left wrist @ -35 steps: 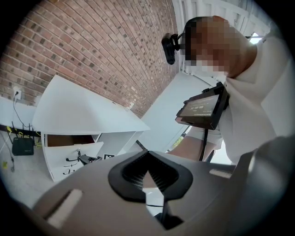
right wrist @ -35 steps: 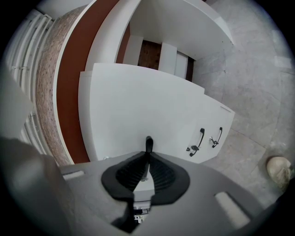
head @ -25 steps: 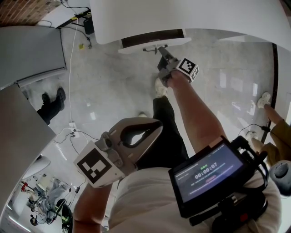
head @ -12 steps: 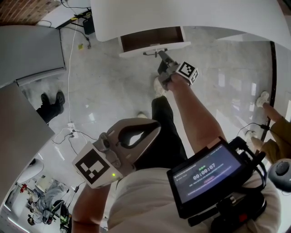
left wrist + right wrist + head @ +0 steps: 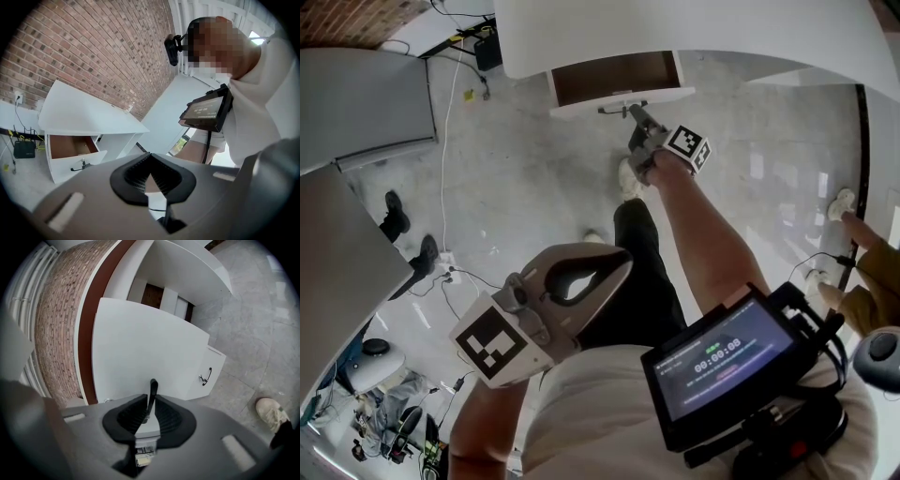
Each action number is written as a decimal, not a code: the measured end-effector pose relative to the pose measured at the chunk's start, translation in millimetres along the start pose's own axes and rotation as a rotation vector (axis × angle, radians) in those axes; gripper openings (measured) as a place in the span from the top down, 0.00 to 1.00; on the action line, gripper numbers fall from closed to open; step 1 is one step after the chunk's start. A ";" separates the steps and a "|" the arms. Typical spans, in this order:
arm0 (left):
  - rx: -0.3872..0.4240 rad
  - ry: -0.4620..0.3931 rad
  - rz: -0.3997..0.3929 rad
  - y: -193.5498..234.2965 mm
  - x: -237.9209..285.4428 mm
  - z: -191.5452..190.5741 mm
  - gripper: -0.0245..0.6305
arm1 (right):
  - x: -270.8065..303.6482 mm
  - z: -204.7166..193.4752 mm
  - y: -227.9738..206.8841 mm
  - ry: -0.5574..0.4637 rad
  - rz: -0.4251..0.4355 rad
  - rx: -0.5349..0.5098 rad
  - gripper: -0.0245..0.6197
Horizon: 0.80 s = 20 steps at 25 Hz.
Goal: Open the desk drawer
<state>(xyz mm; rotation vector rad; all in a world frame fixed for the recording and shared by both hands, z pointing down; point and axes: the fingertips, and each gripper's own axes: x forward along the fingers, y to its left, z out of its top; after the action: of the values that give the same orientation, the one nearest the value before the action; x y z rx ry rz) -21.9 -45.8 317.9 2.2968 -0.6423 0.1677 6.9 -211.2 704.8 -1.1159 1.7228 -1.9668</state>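
The white desk (image 5: pixel 694 28) stands at the top of the head view, its drawer (image 5: pixel 623 97) pulled out so the brown inside shows. My right gripper (image 5: pixel 635 113) reaches the black drawer handle (image 5: pixel 615 108) on the drawer front. In the right gripper view the handle (image 5: pixel 153 389) stands upright between the black pads of my right gripper (image 5: pixel 152 399); the jaws are opening, the pads still close against it. My left gripper (image 5: pixel 624 262) hangs near my body, far from the desk, shut and empty. In the left gripper view my left gripper (image 5: pixel 150 157) shows closed, and the open drawer (image 5: pixel 70 149) lies far off.
A grey table (image 5: pixel 366 103) stands at the left, with cables (image 5: pixel 445 141) on the pale floor. Someone's dark shoes (image 5: pixel 394 216) are at the left, another person's shoe (image 5: pixel 844 204) at the right. A cabinet door with its own handle (image 5: pixel 205 376) sits beside the drawer.
The drawer has slid out of the desk toward me, showing much more of its brown inside. My right gripper stayed at the handle. The dark shoes at the left shifted.
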 end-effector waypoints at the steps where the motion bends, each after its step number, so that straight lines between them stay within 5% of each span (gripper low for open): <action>1: -0.001 -0.001 0.001 0.8 -0.6 -0.7 0.96 | -0.2 0.7 0.1 0.002 0.000 -0.007 0.89; 8: -0.004 -0.009 -0.011 0.2 -4.3 -3.1 0.96 | -13.8 -7.0 0.2 0.026 -0.006 -0.043 0.87; 15: 0.035 -0.033 -0.046 -48.2 -28.5 23.5 0.96 | -68.8 -20.8 55.1 0.058 -0.001 -0.109 0.87; 20: 0.116 -0.092 -0.069 -78.2 -51.7 3.2 0.96 | -104.1 -43.8 82.8 0.082 0.034 -0.213 0.89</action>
<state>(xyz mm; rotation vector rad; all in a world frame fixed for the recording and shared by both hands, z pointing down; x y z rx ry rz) -28.2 20.0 251.4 2.4467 -0.6126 0.0677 22.2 -130.3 591.4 -1.0772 2.0197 -1.8671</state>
